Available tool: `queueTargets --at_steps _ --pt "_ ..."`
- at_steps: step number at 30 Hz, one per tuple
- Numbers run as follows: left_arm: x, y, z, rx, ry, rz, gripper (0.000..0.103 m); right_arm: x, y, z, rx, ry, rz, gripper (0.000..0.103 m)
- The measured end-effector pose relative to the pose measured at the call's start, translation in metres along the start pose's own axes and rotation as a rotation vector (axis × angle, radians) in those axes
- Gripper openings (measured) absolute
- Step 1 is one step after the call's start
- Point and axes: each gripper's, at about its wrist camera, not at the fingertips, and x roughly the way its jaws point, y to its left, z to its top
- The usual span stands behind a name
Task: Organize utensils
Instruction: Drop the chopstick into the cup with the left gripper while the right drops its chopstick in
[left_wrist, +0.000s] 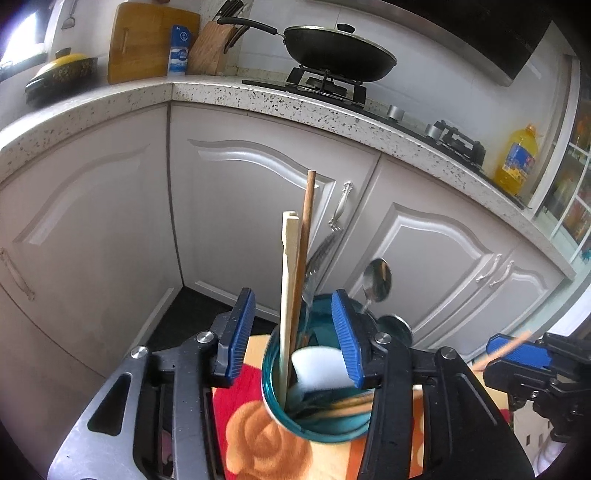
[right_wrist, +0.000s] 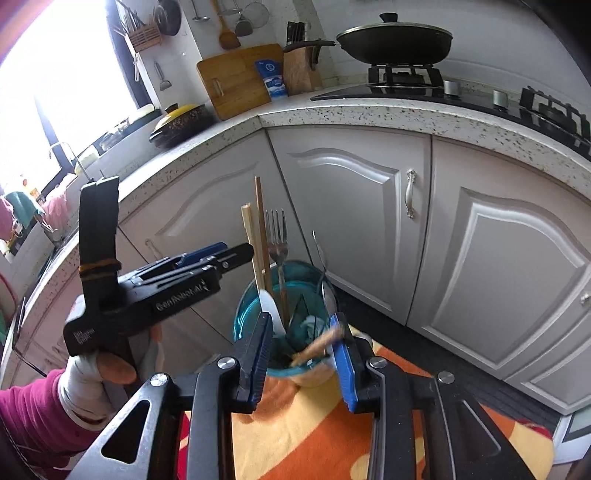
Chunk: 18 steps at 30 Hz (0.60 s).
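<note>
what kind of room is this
A home kitchen, most likely: a lidded wok sits on a gas hob, a knife block and cutting board stand on the speckled countertop.

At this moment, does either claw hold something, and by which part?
Neither. The left claw is open above the teal cup. A blurred wooden stick lies loose between the right claw's open pads.

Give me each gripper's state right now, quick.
Left gripper: open, holding nothing, above the blue cup.
Right gripper: open, a blurred wooden stick between its jaws.
</note>
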Motion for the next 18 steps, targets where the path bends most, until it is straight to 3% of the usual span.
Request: queueTargets --at_steps 8,18 --pt "-0.025 -0.002 -0.019 0.015 -0.015 0.034 0.043 -0.012 0.000 -0.032 0.054 -0.012 -0.013 0.034" --pt "-0.053 -0.007 -0.046 0.035 -0.012 0.098 0.043 -0.009 0.030 -0.057 0.051 -0.041 -0.109 0.039"
